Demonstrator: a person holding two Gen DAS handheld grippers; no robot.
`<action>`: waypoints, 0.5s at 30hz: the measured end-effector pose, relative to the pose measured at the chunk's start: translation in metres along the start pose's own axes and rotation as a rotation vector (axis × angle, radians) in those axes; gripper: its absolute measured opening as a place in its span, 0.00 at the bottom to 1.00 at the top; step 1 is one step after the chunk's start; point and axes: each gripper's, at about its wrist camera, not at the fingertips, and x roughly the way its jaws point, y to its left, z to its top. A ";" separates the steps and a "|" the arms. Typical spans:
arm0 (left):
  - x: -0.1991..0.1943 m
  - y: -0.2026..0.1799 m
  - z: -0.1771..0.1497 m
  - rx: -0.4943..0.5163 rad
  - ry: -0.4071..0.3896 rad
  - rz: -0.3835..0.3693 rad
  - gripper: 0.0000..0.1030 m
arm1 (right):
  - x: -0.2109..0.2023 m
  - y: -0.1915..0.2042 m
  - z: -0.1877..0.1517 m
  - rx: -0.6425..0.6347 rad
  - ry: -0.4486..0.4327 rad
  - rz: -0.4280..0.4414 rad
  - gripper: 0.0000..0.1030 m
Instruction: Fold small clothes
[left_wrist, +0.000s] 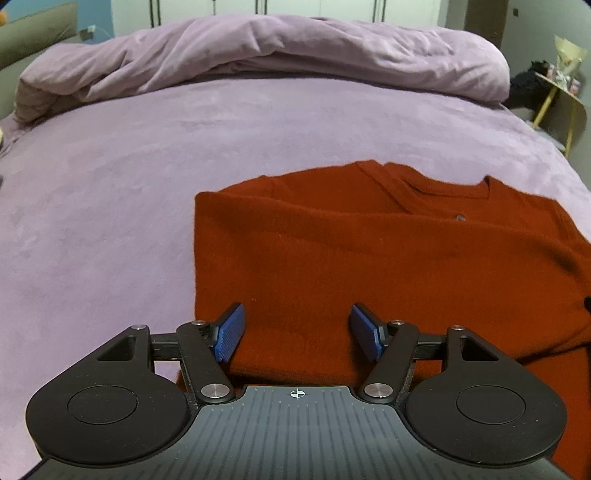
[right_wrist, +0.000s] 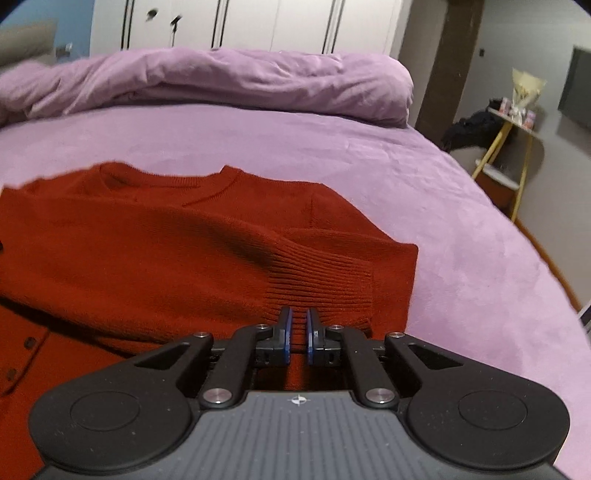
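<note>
A rust-red knit cardigan (left_wrist: 369, 251) lies flat on the purple bed, neckline toward the far side. In the left wrist view my left gripper (left_wrist: 297, 328) hovers over the near left hem with its blue pads (left_wrist: 231, 332) wide apart; cloth lies between them, untouched. In the right wrist view the cardigan (right_wrist: 147, 240) has one sleeve folded across its body. My right gripper (right_wrist: 298, 325) is nearly closed, its jaws pinching the ribbed cuff (right_wrist: 325, 288) of that sleeve. Dark buttons (right_wrist: 27, 341) show at the lower left.
The purple bedsheet (left_wrist: 110, 203) stretches to the left and beyond the cardigan. A bunched purple duvet (left_wrist: 258, 51) lies along the far side. A yellow-legged side table (right_wrist: 513, 122) with small items stands off the bed's right edge (right_wrist: 546, 266).
</note>
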 end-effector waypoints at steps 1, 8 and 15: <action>0.000 0.000 0.000 0.007 0.002 0.003 0.68 | 0.002 0.003 -0.001 -0.025 0.002 -0.012 0.06; 0.002 0.001 0.000 0.005 0.015 0.011 0.71 | 0.015 0.006 0.011 -0.054 0.032 -0.037 0.06; 0.004 -0.001 -0.001 0.021 0.013 0.024 0.73 | 0.021 0.007 0.011 -0.071 0.036 -0.042 0.06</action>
